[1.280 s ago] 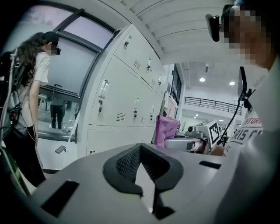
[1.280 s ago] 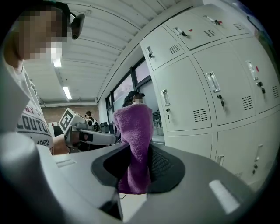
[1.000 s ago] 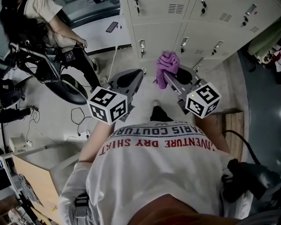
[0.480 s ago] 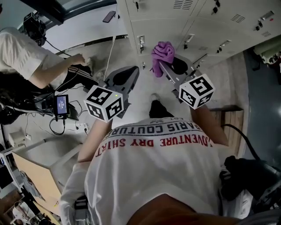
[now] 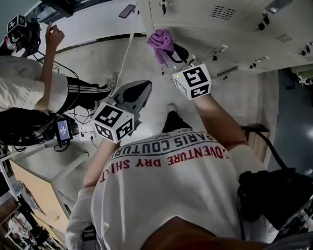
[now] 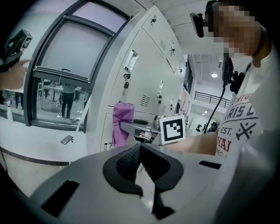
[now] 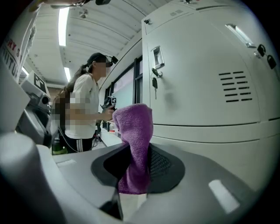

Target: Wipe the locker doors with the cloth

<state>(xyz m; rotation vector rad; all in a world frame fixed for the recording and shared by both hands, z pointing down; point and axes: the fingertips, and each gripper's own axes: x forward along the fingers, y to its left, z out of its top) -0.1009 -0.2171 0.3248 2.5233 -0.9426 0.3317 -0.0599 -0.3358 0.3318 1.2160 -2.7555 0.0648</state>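
- Far left, another person (image 5: 29,97) stands well apart from you, and a phone (image 5: 126,10) lies on the white ledge beyond
- Your left claw (image 5: 143,89) is closed tight with nothing in it, held low and apart from the lockers
- Your right claw (image 5: 165,52) is clamped on the purple cloth (image 5: 162,39), which sticks up past the jaws
- The cloth sits just beside the locker door (image 5: 195,22), below its handle (image 7: 157,56); you cannot tell whether they touch
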